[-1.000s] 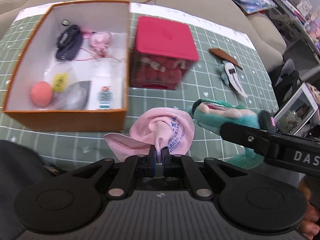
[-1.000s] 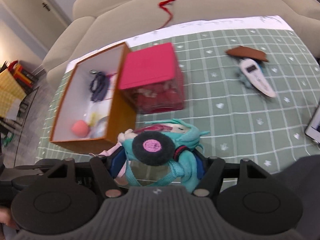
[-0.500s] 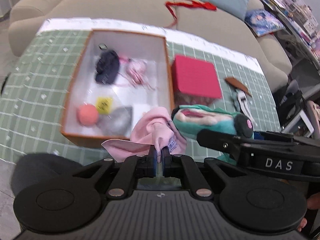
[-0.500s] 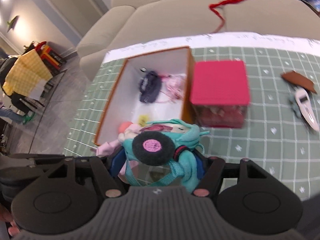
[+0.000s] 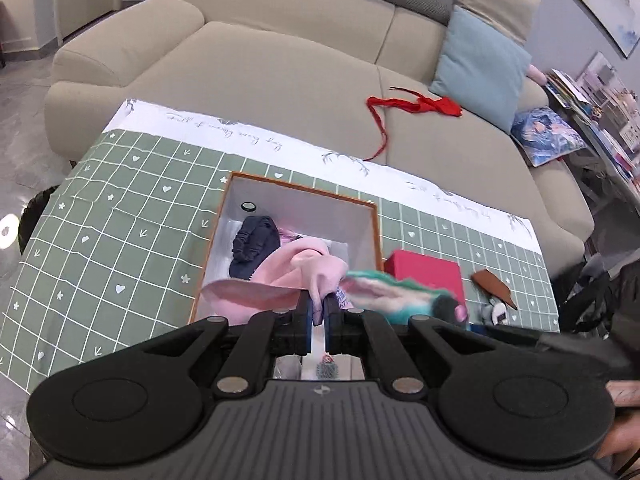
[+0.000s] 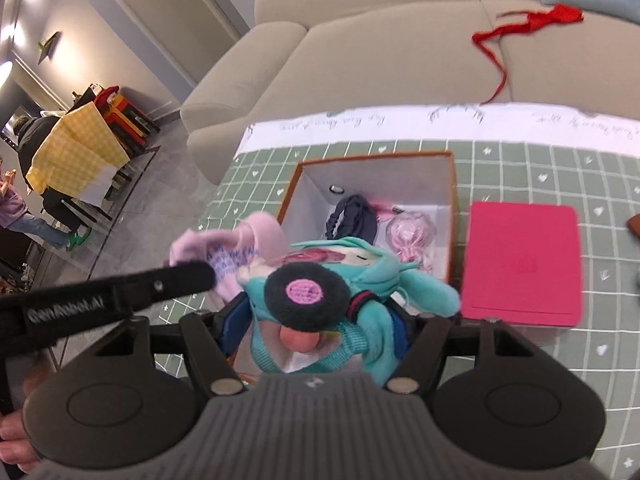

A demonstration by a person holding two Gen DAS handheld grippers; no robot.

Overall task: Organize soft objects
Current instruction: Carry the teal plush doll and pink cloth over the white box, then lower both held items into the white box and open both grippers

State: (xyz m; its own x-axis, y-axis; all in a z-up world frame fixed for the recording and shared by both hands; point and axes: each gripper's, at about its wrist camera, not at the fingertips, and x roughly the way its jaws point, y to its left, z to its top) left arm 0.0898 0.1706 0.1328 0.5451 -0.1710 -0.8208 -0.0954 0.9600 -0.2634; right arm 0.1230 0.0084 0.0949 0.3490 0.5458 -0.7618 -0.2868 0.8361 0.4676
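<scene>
Both grippers now raised over the orange box (image 5: 297,190) at frame centre, left gripper (image 5: 316,316) pinching pink cloth (image 5: 296,276), right gripper (image 6: 316,320) clamping teal plush doll (image 6: 332,280), red box (image 6: 522,264) at right.

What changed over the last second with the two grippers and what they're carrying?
Both grippers rose and moved from in front of the orange box to above it. The left gripper still pinches the pink cloth; the right gripper still clamps the teal plush doll. Nothing was released. Box contents and the red box stayed put.
</scene>
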